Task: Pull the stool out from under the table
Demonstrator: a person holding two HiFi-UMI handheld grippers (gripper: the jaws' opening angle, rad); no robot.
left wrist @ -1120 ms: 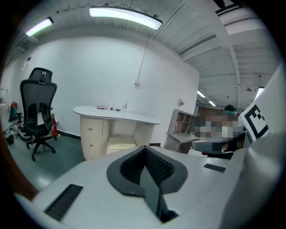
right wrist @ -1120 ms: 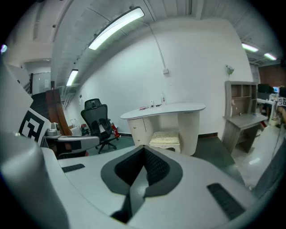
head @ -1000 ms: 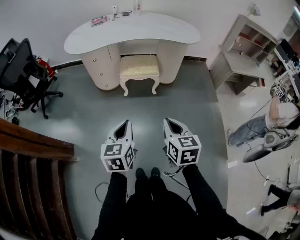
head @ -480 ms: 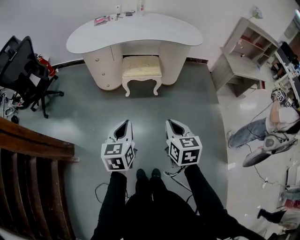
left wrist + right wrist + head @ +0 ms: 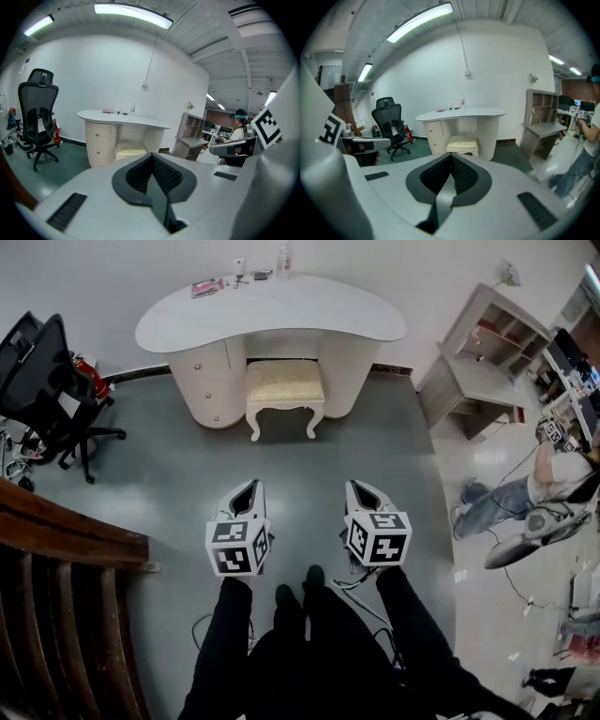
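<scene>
You are holding the left tongs [image 5: 246, 487] and right tongs [image 5: 360, 489] pressed together, empty; the stool [image 5: 285, 382] is sitting tucked under the far tabletop [image 5: 309, 310]. Only the head view is showing the near-left railing [image 5: 66, 549].

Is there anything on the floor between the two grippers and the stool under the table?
Nothing visible does. Bare floor lies between the left gripper, the right gripper and the stool, which sits tucked under the table. The office chair stands off to the left, away from that path.
</scene>
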